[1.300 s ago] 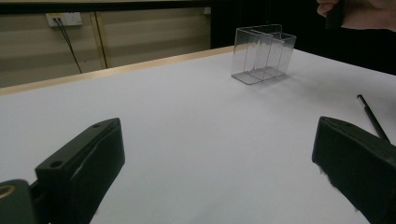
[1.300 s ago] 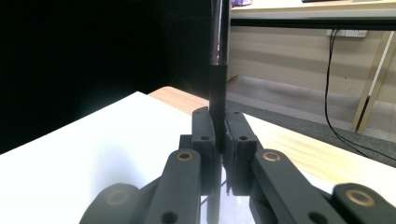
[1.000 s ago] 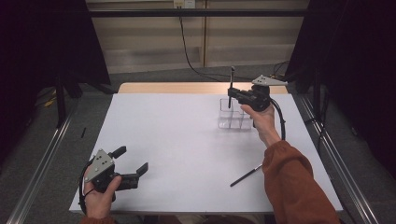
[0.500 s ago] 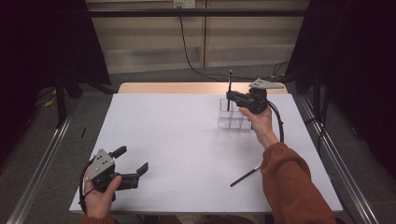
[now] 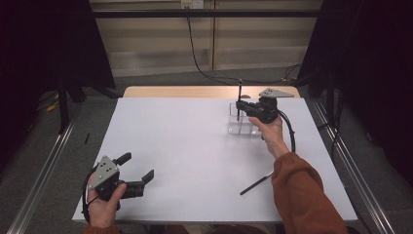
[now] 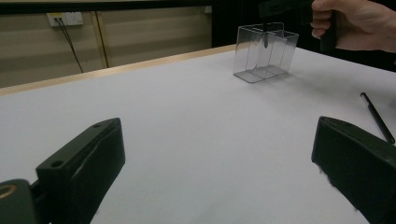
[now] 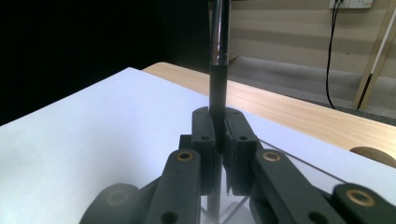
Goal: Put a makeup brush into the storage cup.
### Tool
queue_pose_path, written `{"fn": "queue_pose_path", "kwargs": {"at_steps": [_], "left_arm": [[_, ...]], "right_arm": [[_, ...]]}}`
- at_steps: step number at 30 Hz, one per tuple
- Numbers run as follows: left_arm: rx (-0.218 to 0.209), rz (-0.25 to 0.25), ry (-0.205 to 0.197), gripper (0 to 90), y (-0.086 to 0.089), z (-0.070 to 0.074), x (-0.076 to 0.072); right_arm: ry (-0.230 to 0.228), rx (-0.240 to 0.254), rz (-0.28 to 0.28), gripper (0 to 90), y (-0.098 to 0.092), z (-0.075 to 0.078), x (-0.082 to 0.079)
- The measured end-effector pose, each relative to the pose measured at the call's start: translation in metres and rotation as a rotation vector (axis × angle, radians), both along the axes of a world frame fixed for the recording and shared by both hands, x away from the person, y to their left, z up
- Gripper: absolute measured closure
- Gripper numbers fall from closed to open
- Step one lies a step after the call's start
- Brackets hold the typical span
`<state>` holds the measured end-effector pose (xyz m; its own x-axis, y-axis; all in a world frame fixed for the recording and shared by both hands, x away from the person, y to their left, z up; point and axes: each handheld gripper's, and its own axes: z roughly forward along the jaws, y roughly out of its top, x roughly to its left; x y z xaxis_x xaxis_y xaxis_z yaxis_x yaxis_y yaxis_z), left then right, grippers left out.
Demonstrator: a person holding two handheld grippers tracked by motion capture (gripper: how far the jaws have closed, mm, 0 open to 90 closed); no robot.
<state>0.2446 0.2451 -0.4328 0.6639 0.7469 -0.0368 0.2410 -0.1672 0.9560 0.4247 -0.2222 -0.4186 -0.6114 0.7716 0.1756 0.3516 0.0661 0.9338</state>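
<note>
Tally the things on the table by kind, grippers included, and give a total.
Black pens: 2, one upright in the right gripper over the holder, one lying on the table
Clear plastic holder with compartments: 1
Handheld grippers: 2, the right one and the left gripper
Total: 5

High view looks down from above; gripper views sit low, close; all share the clear holder [image 5: 242, 125].
</note>
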Motion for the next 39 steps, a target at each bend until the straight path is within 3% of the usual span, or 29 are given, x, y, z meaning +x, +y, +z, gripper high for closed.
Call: {"fn": "queue_pose_path", "kwargs": {"at_steps": [9, 13, 27, 31, 39], "left_arm": [[0.004, 0.001, -0.002, 2.7, -0.0002, 0.0003, -0.0005], [0.007, 0.001, -0.005, 2.7, -0.0010, 0.0005, -0.0001], [0.003, 0.001, -0.004, 3.0, -0.0010, 0.0004, -0.0005], [0.006, -0.001, -0.003, 3.1, -0.0004, -0.0001, 0.0001], [0.006, 0.003, -0.001, 3.1, -0.0002, -0.0004, 0.0004]], "right_arm": [[0.008, 0.011, -0.008, 84.0, -0.0010, -0.0062, -0.0011], [0.021, -0.018, -0.007, 83.9, 0.0004, -0.0084, -0.0007], [0.037, 0.002, -0.011, 79.9, -0.0040, -0.0100, -0.0006], [0.036, 0.006, -0.012, 72.4, -0.0050, -0.0102, -0.0004], [0.047, 0.022, -0.001, 49.0, -0.0059, -0.0102, -0.0019]]}}
